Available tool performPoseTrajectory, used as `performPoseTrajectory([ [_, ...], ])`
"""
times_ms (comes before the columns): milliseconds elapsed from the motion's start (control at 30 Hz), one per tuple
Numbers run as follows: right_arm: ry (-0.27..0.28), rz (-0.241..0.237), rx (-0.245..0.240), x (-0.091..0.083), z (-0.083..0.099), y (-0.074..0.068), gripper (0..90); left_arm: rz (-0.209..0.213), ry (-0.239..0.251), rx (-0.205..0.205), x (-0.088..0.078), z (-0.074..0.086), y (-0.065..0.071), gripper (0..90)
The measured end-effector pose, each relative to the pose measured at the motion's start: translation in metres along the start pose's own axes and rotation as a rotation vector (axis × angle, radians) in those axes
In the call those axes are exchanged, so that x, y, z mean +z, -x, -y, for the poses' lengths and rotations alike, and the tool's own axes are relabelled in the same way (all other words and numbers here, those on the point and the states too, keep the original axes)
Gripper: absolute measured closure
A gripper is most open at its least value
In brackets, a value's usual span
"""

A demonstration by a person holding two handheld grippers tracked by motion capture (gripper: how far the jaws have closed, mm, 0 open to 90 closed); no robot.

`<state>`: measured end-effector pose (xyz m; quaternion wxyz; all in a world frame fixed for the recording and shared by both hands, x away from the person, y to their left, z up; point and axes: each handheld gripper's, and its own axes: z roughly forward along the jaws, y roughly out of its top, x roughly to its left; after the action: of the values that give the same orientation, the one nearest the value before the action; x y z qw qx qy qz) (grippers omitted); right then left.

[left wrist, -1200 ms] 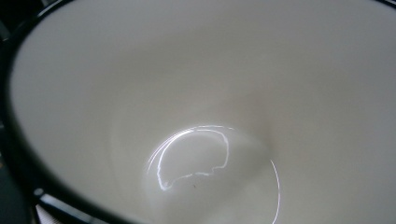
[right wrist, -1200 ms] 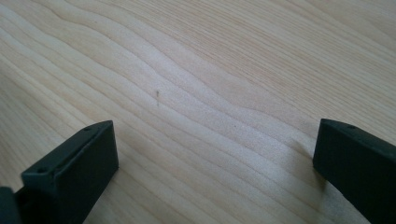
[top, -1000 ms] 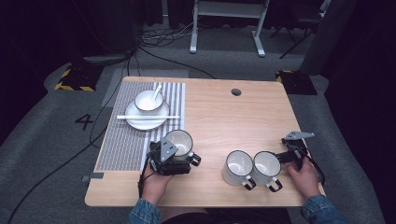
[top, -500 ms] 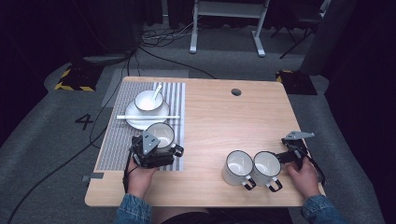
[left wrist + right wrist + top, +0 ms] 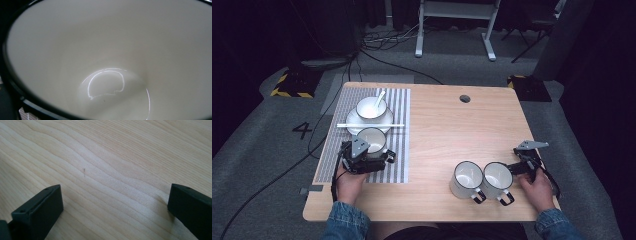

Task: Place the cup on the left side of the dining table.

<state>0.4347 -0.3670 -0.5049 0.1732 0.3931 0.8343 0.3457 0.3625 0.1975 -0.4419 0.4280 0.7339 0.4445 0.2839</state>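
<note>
On wooden table [image 5: 442, 135], striped mat [image 5: 399, 150].

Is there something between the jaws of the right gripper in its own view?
No, the right gripper stands with its two black jaws wide apart, and between them there is just the bare wooden table.

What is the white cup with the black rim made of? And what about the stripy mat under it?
The cup looks like enamelled metal, maybe glazed ceramic: glossy white inside with bright reflections and a thin dark rim. The stripy mat looks like woven cloth or vinyl: flat, dull, with fine grey and white stripes.
</note>
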Motion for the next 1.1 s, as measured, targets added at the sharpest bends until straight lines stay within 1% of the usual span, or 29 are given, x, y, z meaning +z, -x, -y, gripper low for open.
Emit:
performPoseTrajectory([
  [100, -0.001, 0.000, 0.002, 0.000, 0.000, 0.000, 0.2, -0.006, -0.010, -0.008, 0.001, 0.004, -0.009, 3.0],
  [133, -0.001, 0.000, 0.002, 0.000, 0.000, 0.000, 0.2, -0.011, -0.016, -0.006, 0.001, 0.005, -0.013, 3.0],
  [167, 0.001, 0.000, 0.000, 0.000, 0.000, 0.000, 0.2, -0.012, -0.019, -0.014, 0.002, 0.006, -0.014, 3.0],
  [200, 0.001, 0.000, 0.000, 0.000, 0.000, 0.000, 0.2, -0.021, -0.030, -0.023, 0.003, 0.008, -0.019, 3.0],
  [233, 0.001, 0.000, 0.000, 0.000, 0.000, 0.000, 0.2, -0.021, -0.030, -0.023, 0.003, 0.008, -0.019, 3.0],
  [300, 0.000, 0.000, 0.003, 0.000, 0.000, 0.000, 0.2, -0.015, -0.034, -0.034, 0.006, 0.010, -0.024, 3.0],
  [333, 0.000, 0.000, 0.000, 0.000, 0.000, 0.000, 0.2, -0.019, -0.043, -0.025, 0.007, 0.011, -0.025, 3.0],
  [433, 0.001, 0.001, -0.001, 0.000, 0.000, 0.000, 0.2, -0.022, -0.058, -0.014, 0.010, 0.012, -0.026, 3.0],
  [500, 0.001, 0.002, 0.000, 0.000, 0.000, 0.000, 0.2, -0.023, -0.080, -0.011, 0.013, 0.013, -0.025, 3.0],
  [533, 0.002, 0.003, 0.003, 0.000, 0.000, 0.000, 0.2, -0.029, -0.108, -0.003, 0.016, 0.014, -0.026, 3.0],
  [567, 0.002, 0.003, 0.003, 0.000, 0.000, 0.000, 0.2, -0.029, -0.108, -0.003, 0.016, 0.014, -0.026, 3.0],
  [600, 0.002, 0.003, 0.003, 0.000, 0.000, 0.000, 0.2, -0.031, -0.119, -0.010, 0.019, 0.015, -0.026, 3.0],
  [633, 0.002, 0.002, 0.005, 0.000, 0.000, 0.000, 0.2, -0.039, -0.133, -0.004, 0.019, 0.015, -0.027, 3.0],
  [667, 0.001, 0.003, 0.005, 0.000, 0.000, 0.000, 0.2, -0.042, -0.140, -0.004, 0.021, 0.017, -0.027, 3.0],
  [800, 0.002, 0.003, 0.006, 0.000, 0.000, 0.000, 0.2, -0.038, -0.158, -0.023, 0.023, 0.019, -0.030, 3.0],
  [867, 0.002, 0.003, 0.006, 0.000, 0.000, 0.000, 0.2, -0.041, -0.164, -0.021, 0.025, 0.020, -0.030, 3.0],
  [900, 0.000, 0.002, 0.005, 0.000, 0.000, 0.000, 0.2, -0.045, -0.156, -0.021, 0.027, 0.021, -0.030, 3.0],
  [933, 0.000, 0.002, 0.006, 0.000, 0.000, 0.000, 0.2, -0.049, -0.172, -0.014, 0.027, 0.021, -0.030, 3.0],
  [967, 0.000, 0.003, 0.005, 0.000, 0.000, 0.000, 0.2, -0.053, -0.180, -0.016, 0.030, 0.022, -0.030, 3.0],
  [1100, 0.001, 0.003, 0.006, 0.000, 0.000, 0.000, 0.2, -0.058, -0.195, -0.016, 0.033, 0.024, -0.031, 2.9],
])
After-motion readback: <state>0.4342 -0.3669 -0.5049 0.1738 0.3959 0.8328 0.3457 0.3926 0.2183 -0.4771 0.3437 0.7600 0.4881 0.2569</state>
